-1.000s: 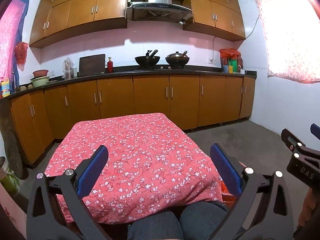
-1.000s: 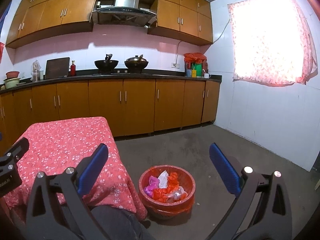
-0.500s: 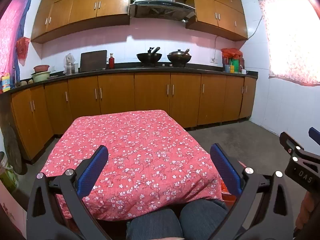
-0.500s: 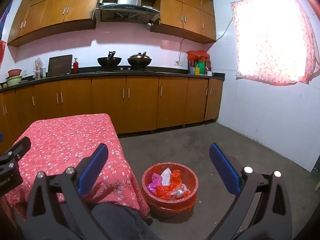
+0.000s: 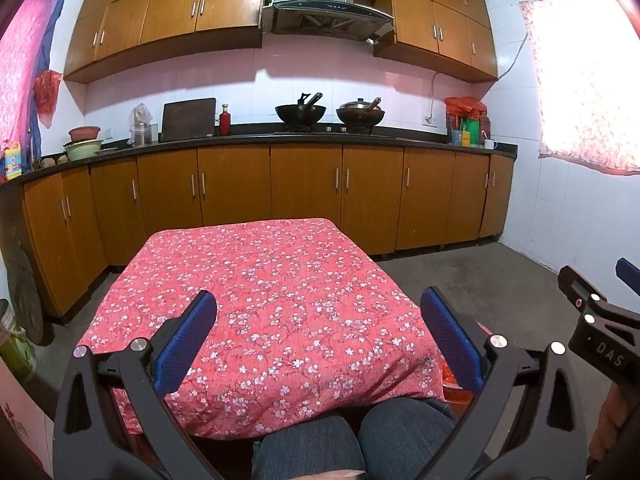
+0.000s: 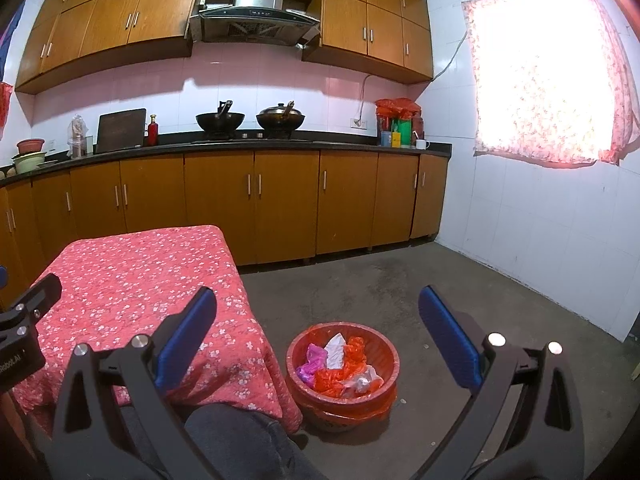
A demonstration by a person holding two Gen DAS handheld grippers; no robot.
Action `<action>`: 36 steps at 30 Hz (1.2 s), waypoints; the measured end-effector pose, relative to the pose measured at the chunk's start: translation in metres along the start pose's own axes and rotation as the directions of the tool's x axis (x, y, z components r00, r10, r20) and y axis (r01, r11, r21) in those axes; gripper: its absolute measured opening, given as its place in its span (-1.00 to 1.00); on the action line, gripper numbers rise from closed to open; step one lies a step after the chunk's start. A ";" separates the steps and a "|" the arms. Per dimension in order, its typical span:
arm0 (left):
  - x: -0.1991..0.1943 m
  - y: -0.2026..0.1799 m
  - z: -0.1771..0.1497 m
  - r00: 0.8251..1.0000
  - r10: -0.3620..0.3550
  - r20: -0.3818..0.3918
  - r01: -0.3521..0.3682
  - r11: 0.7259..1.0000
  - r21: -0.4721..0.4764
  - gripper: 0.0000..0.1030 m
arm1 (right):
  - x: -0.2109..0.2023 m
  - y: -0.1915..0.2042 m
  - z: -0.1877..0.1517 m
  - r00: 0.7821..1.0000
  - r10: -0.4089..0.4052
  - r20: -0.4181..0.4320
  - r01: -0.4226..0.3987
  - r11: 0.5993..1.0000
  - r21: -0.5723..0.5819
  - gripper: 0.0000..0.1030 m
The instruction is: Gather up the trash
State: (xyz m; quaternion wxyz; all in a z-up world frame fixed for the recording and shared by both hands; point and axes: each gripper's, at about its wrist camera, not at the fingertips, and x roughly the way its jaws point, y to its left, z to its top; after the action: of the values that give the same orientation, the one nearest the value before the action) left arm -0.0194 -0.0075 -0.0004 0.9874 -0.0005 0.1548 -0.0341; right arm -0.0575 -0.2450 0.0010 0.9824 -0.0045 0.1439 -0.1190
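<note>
A red bin (image 6: 384, 394) lined with an orange bag stands on the floor right of the table, holding crumpled pink, white and orange trash (image 6: 340, 366). In the left wrist view only a sliver of the bin (image 5: 450, 378) shows past the table corner. The table carries a red flowered cloth (image 5: 276, 304) with nothing lying on it. My left gripper (image 5: 318, 340) hovers open over the table's near edge, nothing between its blue pads. My right gripper (image 6: 318, 340) hangs open above the floor by the bin, also holding nothing.
A person's knees in jeans (image 5: 352, 436) sit under the table's near edge. Brown cabinets (image 5: 304, 196) with a dark counter run along the far wall, with woks (image 5: 300, 112) on the stove. Bare concrete floor (image 6: 440, 280) spreads right of the table towards a white tiled wall.
Both views have tilted upward a little, so the table and the bin sit lower in frame. Both grippers stay open.
</note>
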 end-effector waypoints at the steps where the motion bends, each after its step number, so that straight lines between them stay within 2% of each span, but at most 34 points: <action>1: 0.000 0.000 0.000 1.000 0.000 0.000 0.000 1.000 -0.001 0.95 | 0.000 0.000 0.000 1.000 0.000 0.000 0.000 1.000 0.000 0.92; 36: -0.001 0.000 -0.002 1.000 0.001 -0.003 -0.001 1.000 -0.001 0.96 | 0.000 0.004 -0.002 1.000 0.005 -0.007 -0.005 1.000 0.005 0.92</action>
State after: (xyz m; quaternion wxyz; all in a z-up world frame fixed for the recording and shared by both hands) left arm -0.0209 -0.0076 -0.0015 0.9872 -0.0012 0.1561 -0.0337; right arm -0.0569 -0.2414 -0.0007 0.9822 -0.0014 0.1473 -0.1168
